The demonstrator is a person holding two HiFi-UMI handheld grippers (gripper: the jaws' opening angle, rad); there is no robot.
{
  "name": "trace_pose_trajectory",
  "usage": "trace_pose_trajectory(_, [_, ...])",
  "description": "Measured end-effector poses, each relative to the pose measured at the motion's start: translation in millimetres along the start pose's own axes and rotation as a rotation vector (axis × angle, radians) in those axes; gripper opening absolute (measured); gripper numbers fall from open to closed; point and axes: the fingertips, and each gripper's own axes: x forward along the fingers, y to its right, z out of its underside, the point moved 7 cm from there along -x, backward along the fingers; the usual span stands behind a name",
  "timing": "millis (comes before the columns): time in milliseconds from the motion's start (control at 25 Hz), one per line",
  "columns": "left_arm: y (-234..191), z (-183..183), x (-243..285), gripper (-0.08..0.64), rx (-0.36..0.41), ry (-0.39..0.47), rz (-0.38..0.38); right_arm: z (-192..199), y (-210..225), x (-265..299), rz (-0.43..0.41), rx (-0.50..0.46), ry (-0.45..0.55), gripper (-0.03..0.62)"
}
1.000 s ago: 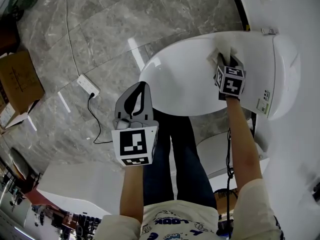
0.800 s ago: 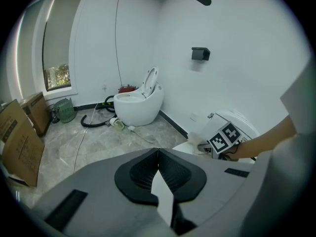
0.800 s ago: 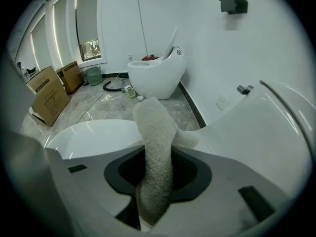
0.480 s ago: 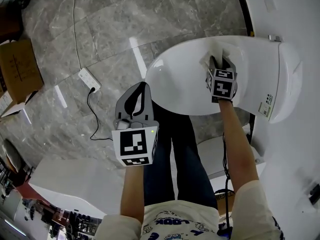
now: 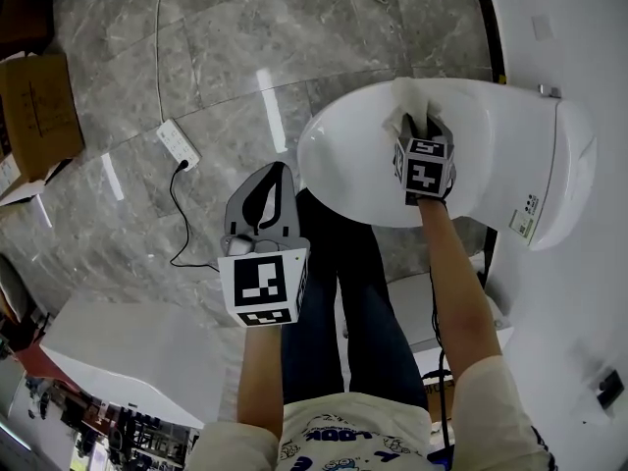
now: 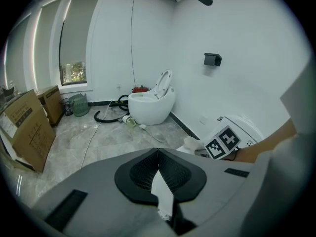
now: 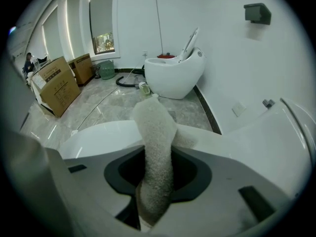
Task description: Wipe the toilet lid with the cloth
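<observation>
Low in the head view, the person's forearms reach forward over jeans-clad legs (image 5: 343, 302). The left gripper (image 5: 276, 173) hangs just left of centre above the grey marble floor (image 5: 226, 47). It sits off the lower-left edge of the toilet lid (image 5: 348, 160) without touching it. Its own view shows the jaws pressed together with nothing between them.

Right of centre, the right gripper (image 5: 417, 124) is over the closed white lid, its marker cube facing the camera. Its jaws are clamped on a white fluffy cloth (image 5: 402, 96). In the right gripper view the cloth fills the gap between the dark pads and sticks up past the jaw tips. In the head view the free end bunches on the lid's upper part, near its far rim. The lid itself spreads as a glossy oval from centre to right of frame.

Farther out, a white power strip (image 5: 177, 143) lies on the floor at left, with a thin white cable (image 5: 160, 57) running toward the top edge. A cardboard box (image 5: 39, 106) sits at the upper left. Across the room, the gripper views show a second toilet (image 7: 175, 78) with its seat raised against the white wall. A black hose (image 6: 101, 115) curls on the floor beside it.
</observation>
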Motion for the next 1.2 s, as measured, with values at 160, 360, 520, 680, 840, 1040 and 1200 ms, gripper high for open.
trace_pose_trajectory(160, [-8, 3, -7, 0.005, -0.016, 0.006, -0.016, -2, -24, 0, -0.027, -0.029, -0.003, 0.118])
trace_pose_trajectory(360, [-21, 6, -15, 0.005, -0.034, 0.012, -0.035, -6, -59, -1, -0.067, -0.075, 0.001, 0.118])
trace_pose_trajectory(520, [-32, 11, -22, 0.004, -0.045, 0.005, -0.053, -9, -86, -2, -0.092, -0.113, 0.01, 0.118])
trace_pose_trajectory(680, [-38, 15, -26, 0.005, -0.054, 0.007, -0.067, -10, -109, -2, -0.127, -0.144, 0.015, 0.118])
trace_pose_trajectory(840, [-44, 16, -29, 0.005, -0.062, 0.011, -0.078, -10, -138, -3, -0.186, -0.184, 0.014, 0.118])
trace_pose_trajectory(1040, [-49, 19, -31, 0.005, -0.066, 0.012, -0.089, -7, -178, -5, -0.267, -0.242, 0.014, 0.118])
trace_pose_trajectory(1200, [-52, 19, -34, 0.005, -0.063, 0.008, -0.091, -7, -188, -5, -0.287, -0.26, 0.01, 0.118])
